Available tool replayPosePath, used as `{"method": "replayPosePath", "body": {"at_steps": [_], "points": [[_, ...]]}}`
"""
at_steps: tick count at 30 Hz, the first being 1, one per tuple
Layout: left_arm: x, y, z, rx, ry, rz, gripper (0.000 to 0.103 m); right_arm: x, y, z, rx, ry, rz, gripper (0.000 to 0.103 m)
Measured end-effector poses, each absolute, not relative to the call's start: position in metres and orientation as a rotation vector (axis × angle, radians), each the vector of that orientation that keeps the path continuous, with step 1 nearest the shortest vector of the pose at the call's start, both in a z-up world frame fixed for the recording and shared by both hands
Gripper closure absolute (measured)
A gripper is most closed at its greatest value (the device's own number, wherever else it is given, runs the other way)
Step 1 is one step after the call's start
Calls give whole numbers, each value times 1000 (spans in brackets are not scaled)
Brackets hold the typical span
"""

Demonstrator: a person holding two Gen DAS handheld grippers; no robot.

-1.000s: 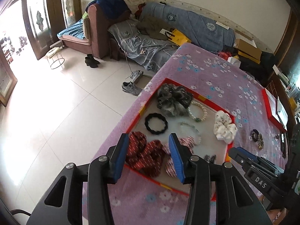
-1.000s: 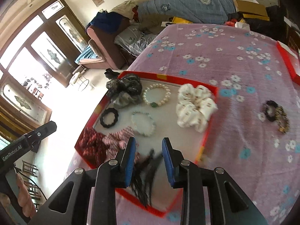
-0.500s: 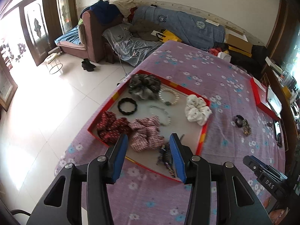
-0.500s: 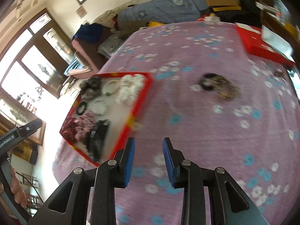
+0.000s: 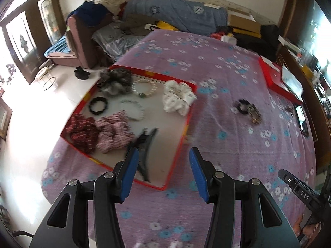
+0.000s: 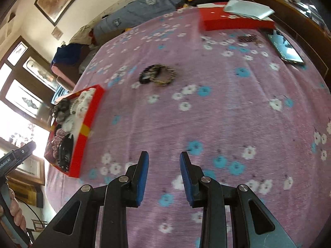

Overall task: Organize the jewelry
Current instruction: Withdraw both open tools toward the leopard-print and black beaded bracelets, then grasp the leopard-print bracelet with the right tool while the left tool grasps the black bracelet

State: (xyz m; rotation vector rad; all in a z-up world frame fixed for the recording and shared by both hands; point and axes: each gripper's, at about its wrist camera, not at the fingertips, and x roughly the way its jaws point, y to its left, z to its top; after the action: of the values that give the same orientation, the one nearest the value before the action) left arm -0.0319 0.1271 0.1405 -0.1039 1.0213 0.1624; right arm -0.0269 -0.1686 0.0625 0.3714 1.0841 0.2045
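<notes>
"DAS" lettering on right gripper [image 5: 304, 192]

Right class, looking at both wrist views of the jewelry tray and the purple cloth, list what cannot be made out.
1. Dark items by the far red box, right wrist view: too small and blurred to identify.
2. Red tray contents, right wrist view: seen edge-on, its wall hides most.
3. Black hair clip, left wrist view: motion blur, and the left claw covers its near end.
</notes>
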Motion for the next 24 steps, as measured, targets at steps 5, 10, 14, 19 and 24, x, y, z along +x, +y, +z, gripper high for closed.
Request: {"method": "replayPosePath", "body": {"at_steps": [5,10,14,19,24], "points": [[-22,102,132,-87,1047,121,53,-18,-185,54,377,1091,194,70],[3,76,127,-35,1057,67,53,11,-186,52,381,1080,207,70],[34,66,120,-45,1077,17,54,38,-177,53,357,1063,221,70],[67,59,108,-52,1088,-19,54,84,-167,45,332,1068,203,70],[97,63,95,-57,1110,-28,54,123,-160,36,317,1077,181,70]]}}
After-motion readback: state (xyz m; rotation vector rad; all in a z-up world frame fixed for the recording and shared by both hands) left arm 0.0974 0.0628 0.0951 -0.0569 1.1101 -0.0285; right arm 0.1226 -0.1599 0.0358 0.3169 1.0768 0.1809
